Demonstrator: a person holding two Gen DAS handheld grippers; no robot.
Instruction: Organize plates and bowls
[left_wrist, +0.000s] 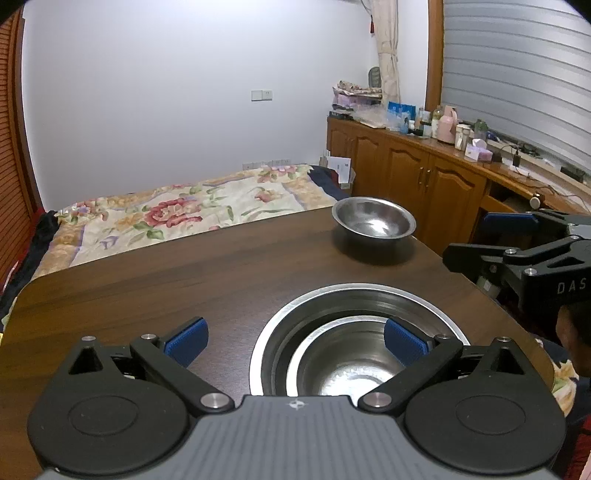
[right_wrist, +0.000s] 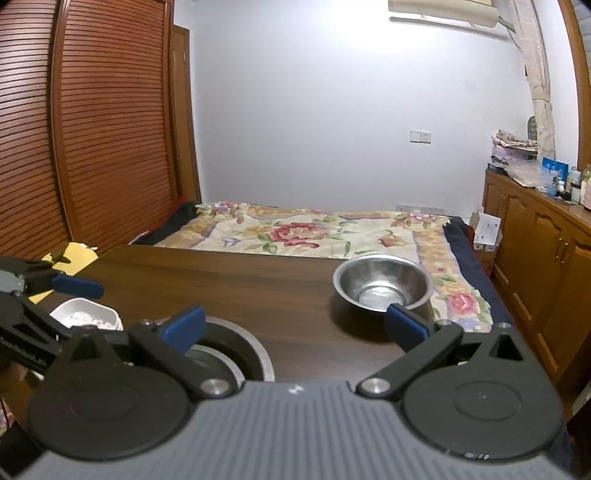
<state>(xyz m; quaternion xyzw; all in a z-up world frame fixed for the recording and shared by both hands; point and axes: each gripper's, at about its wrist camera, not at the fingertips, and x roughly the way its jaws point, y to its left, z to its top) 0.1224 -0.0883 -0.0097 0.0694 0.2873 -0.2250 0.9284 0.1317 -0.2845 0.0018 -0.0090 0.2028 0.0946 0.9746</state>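
Note:
A large steel bowl (left_wrist: 436, 314) sits on the dark wooden table (left_wrist: 147, 288) with a smaller steel bowl (left_wrist: 343, 369) nested inside it. My left gripper (left_wrist: 295, 341) hovers open over the stack's left rim, its right pad above the inner bowl. A single steel bowl (left_wrist: 373, 221) stands at the table's far right corner. My right gripper (right_wrist: 295, 328) is open and holds nothing. The single bowl (right_wrist: 382, 282) lies just beyond its right finger. The nested stack (right_wrist: 236, 354) lies under its left finger. The right gripper (left_wrist: 476, 240) also shows at the table's right edge.
A white dish (right_wrist: 86, 314) sits at the table's left, near the left gripper's blue pad (right_wrist: 77, 286). Behind the table lies a bed with a floral cover (right_wrist: 295, 232). Wooden cabinets (left_wrist: 424, 173) with clutter on top line the right wall.

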